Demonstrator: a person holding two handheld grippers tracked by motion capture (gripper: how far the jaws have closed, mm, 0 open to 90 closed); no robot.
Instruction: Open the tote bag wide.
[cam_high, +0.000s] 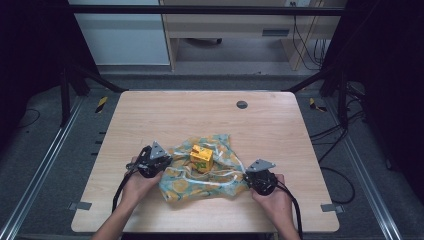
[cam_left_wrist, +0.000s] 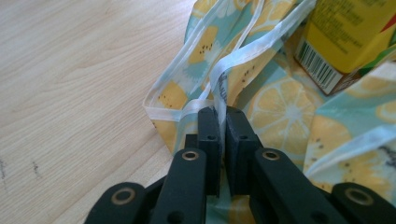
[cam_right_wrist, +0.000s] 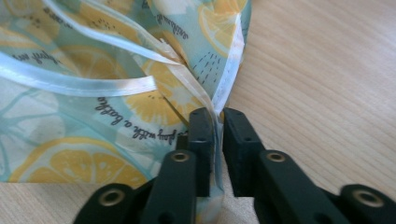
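we see a lemon-print cloth (cam_high: 202, 175) crumpled on the table (cam_high: 150, 115), lying near the 6 o'clock edge, roughly centred left to right. a yellow carton (cam_high: 201, 157) stands on the cloth, toward its 12 o'clock side.

left claw (cam_high: 167, 162) sits at the cloth's 9 o'clock edge, held by the left hand (cam_high: 137, 182). in the left gripper view the left claw (cam_left_wrist: 219, 114) has its jaws almost together with a thin slit between them, and the cloth's white hem (cam_left_wrist: 219, 88) runs into that slit. whether the pads really press the hem we cannot tell. the carton (cam_left_wrist: 345, 37) shows at 1 o'clock of this view, barcode facing us.

right claw (cam_high: 246, 175) sits at the cloth's 3 o'clock edge, held by the right hand (cam_high: 275, 200). in the right gripper view the right claw (cam_right_wrist: 217, 116) stands a little more open, a narrow gap, with the cloth's hem (cam_right_wrist: 217, 107) hanging between the jaws. it looks loose on the right-hand jaw; a firm pinch is not clear.

white ribbons (cam_right_wrist: 79, 84) of the cloth trail off at 10 o'clock in that view. bare wood at 3 o'clock.
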